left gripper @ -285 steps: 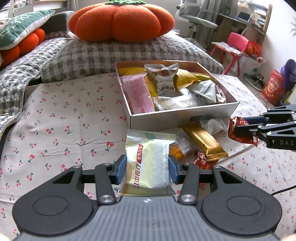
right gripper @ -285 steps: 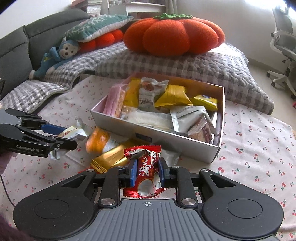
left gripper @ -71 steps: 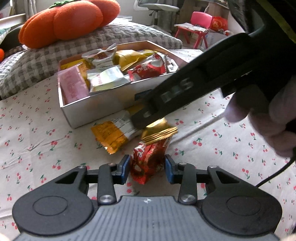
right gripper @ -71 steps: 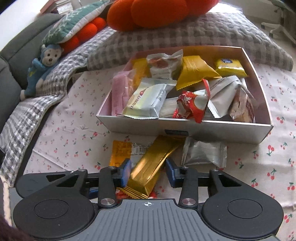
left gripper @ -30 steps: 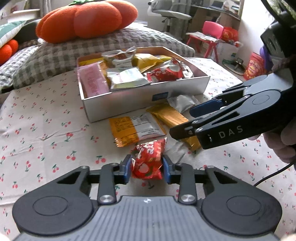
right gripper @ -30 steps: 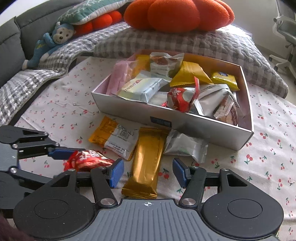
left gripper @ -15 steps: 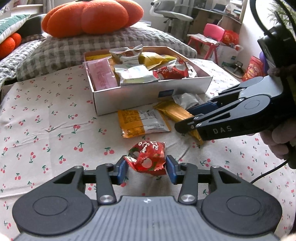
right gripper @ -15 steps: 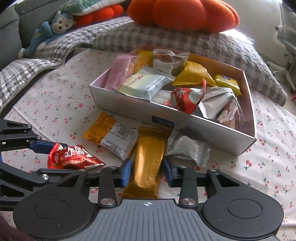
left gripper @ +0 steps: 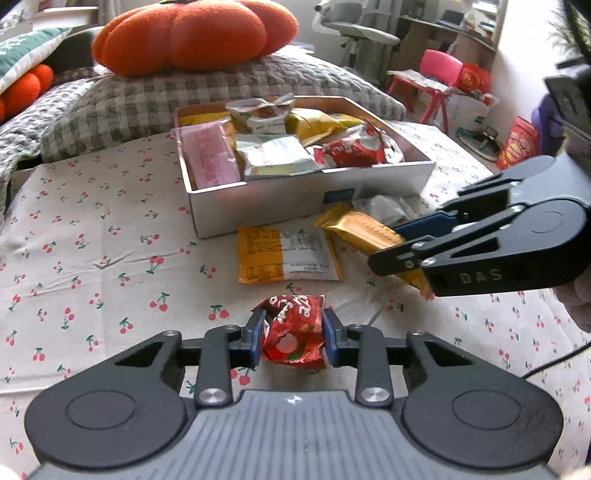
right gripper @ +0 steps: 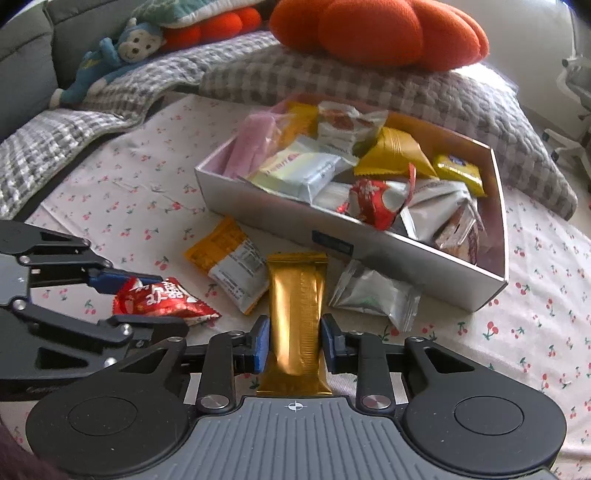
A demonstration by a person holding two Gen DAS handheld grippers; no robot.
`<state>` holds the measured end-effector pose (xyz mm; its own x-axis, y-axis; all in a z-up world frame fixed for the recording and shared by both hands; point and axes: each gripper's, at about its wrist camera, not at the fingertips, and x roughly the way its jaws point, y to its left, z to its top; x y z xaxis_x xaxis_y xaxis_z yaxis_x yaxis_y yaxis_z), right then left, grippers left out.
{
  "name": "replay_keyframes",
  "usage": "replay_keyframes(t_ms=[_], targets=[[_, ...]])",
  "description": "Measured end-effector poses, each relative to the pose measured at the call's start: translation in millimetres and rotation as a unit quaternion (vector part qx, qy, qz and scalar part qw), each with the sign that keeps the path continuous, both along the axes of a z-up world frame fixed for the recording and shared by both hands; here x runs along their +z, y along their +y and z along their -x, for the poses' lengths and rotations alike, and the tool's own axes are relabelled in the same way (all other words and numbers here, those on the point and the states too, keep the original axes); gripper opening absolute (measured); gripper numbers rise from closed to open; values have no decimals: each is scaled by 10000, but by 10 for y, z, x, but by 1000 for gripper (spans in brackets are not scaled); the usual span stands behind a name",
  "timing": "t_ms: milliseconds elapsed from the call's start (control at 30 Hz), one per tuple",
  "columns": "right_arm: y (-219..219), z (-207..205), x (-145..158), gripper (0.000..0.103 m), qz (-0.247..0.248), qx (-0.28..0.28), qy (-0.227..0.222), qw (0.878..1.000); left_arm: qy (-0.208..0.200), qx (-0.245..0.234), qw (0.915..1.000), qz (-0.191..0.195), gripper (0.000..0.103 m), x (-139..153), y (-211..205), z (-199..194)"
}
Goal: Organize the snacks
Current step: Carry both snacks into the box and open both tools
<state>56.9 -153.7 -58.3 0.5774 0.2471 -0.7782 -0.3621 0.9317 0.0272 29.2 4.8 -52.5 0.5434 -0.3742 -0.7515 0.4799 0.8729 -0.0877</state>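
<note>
My left gripper [left gripper: 293,334] has its jaws closing, and the pads press on a crumpled red snack packet [left gripper: 295,325] held low over the cherry-print cloth. In the right wrist view that left gripper [right gripper: 164,302] sits at the left with the same red packet [right gripper: 162,297]. My right gripper [right gripper: 295,339] is also closing, its pads pressing on a long gold bar [right gripper: 297,291] that points toward the silver box [right gripper: 406,258]. The left wrist view shows the right gripper [left gripper: 386,247] on the gold bar [left gripper: 354,229]. The box [left gripper: 295,199] holds several packets.
An orange-and-white packet [left gripper: 284,254] and a silver packet [right gripper: 373,291] lie on the cloth in front of the box. Behind the box are a checked pillow [left gripper: 147,99] and an orange pumpkin cushion [left gripper: 192,33]. A blue monkey toy [right gripper: 110,59] lies far left.
The right jaws went from wide open to closed on the gold bar. The left jaws loosened around the red packet half a second ago and have squeezed it again.
</note>
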Motion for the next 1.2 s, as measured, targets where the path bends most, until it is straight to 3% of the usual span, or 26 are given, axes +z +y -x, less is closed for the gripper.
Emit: replay_keyframes(t_ms=[233,600,900,1200], targets=[[-87,40,154,28,-157,-40,-95,9998,-16,183,9998,120,28,111,22,-28],[-320,79,306,28,-351,-225,-214,9989,-109,306,9995,-19,28,272,-33,-2],[-572,148,481,28,-572,-419,-428,9966,-250,343,9989,187,28,472,-94,-41],[-826,26,608,28,-871,-715,-702,9912,-549,483,9970,270,28,563,-215,-300]])
